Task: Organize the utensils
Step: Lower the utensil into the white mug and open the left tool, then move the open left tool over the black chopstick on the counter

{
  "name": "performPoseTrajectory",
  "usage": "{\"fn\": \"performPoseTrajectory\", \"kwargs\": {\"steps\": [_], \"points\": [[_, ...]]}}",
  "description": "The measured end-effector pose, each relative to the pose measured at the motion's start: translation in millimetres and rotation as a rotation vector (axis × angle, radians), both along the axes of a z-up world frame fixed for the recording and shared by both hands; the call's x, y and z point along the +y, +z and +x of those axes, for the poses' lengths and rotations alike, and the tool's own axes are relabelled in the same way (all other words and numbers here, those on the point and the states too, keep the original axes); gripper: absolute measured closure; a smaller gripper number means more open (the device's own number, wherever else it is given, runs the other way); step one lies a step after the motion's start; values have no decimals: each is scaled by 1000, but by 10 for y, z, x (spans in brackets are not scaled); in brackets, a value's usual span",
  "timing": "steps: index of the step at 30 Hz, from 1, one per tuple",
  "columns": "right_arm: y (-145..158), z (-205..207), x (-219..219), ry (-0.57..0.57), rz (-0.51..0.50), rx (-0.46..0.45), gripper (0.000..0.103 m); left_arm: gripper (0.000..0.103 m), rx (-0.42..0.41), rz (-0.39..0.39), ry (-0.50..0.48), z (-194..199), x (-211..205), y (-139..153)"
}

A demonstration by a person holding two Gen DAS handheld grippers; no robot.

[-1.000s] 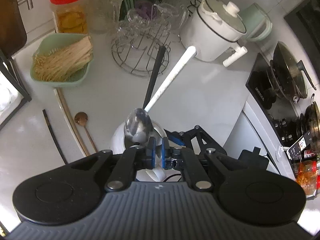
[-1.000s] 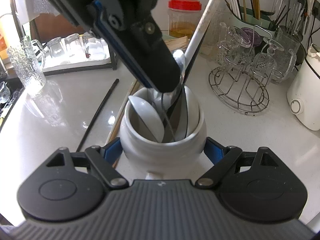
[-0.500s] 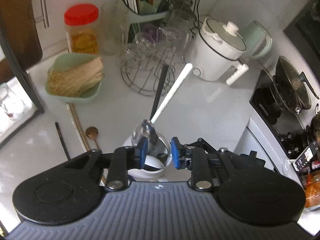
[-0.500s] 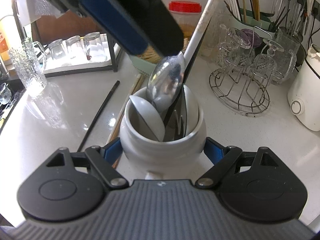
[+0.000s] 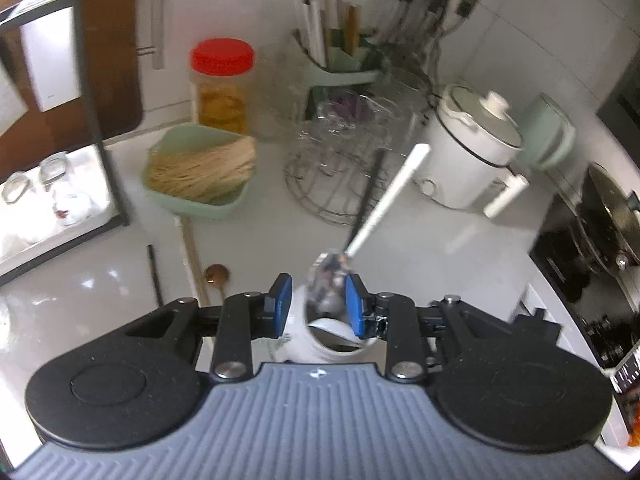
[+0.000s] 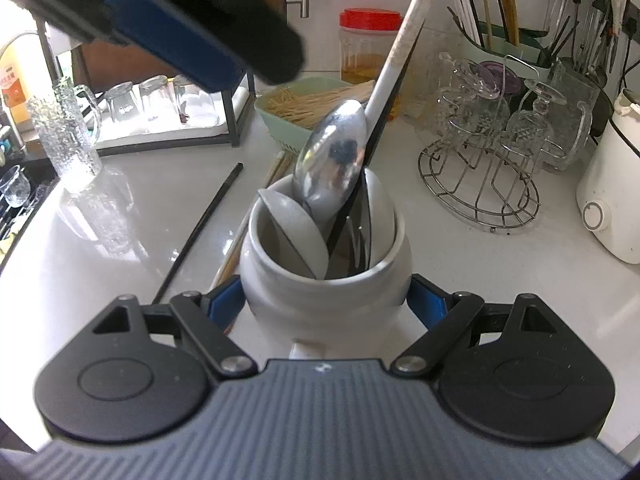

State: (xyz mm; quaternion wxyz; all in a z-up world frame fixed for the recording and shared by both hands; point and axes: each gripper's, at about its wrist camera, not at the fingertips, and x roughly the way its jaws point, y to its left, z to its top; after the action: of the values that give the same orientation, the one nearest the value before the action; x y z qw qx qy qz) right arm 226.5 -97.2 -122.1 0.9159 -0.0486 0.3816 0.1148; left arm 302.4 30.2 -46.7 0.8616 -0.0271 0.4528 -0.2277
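Note:
A white ceramic jar (image 6: 324,280) stands on the counter between the blue pads of my right gripper (image 6: 326,300), which is shut on it. In it stand a steel spoon (image 6: 332,164) bowl-up, a white-handled utensil (image 6: 404,40), a black-handled utensil and white ceramic spoons (image 6: 296,232). My left gripper (image 5: 316,310) is open and empty above the jar (image 5: 340,348); it also shows in the right wrist view's upper left (image 6: 168,24). A copper spoon (image 5: 216,276), pale chopsticks (image 5: 192,248) and a black chopstick (image 6: 204,224) lie on the counter left of the jar.
A green basket of sticks (image 5: 200,172), a red-lidded jar (image 5: 222,84), a wire rack with glasses (image 6: 480,176), a green holder with chopsticks (image 6: 504,48) and a white cooker (image 5: 472,152) stand behind. A glass tray rack (image 6: 160,120) is at left, a stove (image 5: 592,248) at right.
My left gripper let go of the steel spoon, opened, and rose up and back from the jar. The spoon now stands in the jar. My right gripper has not moved.

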Motion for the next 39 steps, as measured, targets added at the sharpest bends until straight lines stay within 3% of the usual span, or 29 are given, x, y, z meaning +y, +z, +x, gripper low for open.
{"fn": "performPoseTrajectory", "kwargs": {"steps": [9, 19, 29, 39], "points": [[-1, -4, -118, 61, 5, -7, 14, 63, -48, 3, 173, -217, 133, -142], [-16, 36, -246, 129, 7, -20, 14, 63, -23, 27, 371, -458, 240, -286], [-21, 67, -298, 181, 15, -25, 14, 62, 21, 103, 485, -610, 223, -308], [-25, 41, -346, 202, 31, -32, 14, 62, 63, 96, 545, -684, 325, -482]]}}
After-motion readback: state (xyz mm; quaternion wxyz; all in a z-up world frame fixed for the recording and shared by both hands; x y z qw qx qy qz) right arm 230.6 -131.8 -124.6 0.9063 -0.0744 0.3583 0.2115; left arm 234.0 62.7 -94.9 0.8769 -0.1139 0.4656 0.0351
